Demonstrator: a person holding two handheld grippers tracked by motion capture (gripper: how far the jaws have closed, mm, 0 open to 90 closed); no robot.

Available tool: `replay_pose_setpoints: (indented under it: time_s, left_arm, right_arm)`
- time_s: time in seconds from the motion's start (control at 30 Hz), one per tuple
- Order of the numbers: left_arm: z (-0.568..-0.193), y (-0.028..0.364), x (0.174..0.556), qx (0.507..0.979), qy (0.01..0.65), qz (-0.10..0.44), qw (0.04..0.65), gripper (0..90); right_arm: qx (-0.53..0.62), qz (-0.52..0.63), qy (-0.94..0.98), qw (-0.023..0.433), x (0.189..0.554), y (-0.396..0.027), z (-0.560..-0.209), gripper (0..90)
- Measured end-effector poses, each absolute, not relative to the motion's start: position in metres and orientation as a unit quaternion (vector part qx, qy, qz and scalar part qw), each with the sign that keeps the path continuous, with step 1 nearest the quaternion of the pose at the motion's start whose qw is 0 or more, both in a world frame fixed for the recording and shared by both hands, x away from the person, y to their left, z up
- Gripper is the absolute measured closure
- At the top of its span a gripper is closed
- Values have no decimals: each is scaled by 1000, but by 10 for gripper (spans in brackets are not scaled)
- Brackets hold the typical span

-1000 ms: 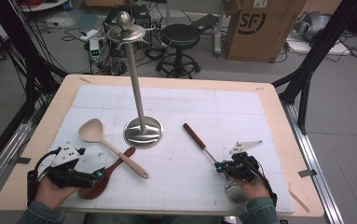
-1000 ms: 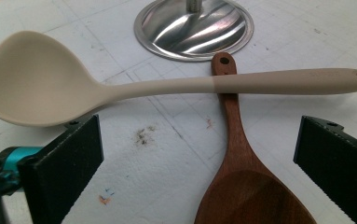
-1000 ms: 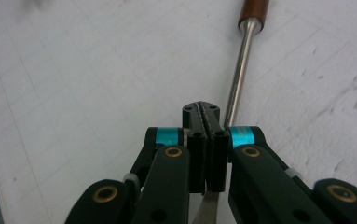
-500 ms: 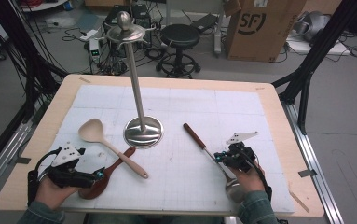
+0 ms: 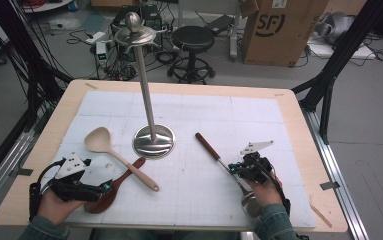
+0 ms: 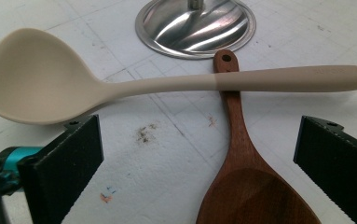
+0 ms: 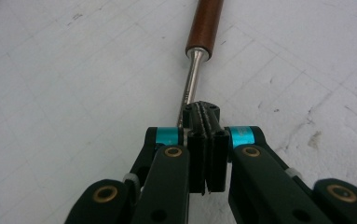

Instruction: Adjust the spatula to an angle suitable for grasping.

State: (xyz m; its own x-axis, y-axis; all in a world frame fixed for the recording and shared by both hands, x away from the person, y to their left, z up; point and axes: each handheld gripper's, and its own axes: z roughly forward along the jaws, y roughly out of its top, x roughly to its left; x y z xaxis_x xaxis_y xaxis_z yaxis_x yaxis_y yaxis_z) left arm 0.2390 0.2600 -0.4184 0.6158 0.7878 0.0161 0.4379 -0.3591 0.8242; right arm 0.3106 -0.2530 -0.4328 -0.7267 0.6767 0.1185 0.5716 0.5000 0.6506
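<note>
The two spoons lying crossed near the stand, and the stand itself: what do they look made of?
The beige spoon looks like silicone or matte plastic: one smooth, dull, seamless colour. The brown spoon looks like wood: reddish tone with faint grain and a satin sheen. The stand looks like polished metal, perhaps stainless steel: its base mirrors light in bright streaks.

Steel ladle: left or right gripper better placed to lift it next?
Right. The right gripper has its jaws shut at the steel ladle, on its metal shaft. The left gripper stands open across the table, by the wooden spoon.
</note>
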Motion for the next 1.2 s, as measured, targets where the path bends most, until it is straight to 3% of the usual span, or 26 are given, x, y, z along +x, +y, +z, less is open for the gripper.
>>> replay_pose_setpoints:
  time_s: [1.2]
  left_arm:
    - [-418,260,239,798,382,211,416,19]
  right_arm:
    - [318,345,881,58,302,-234,-432,893]
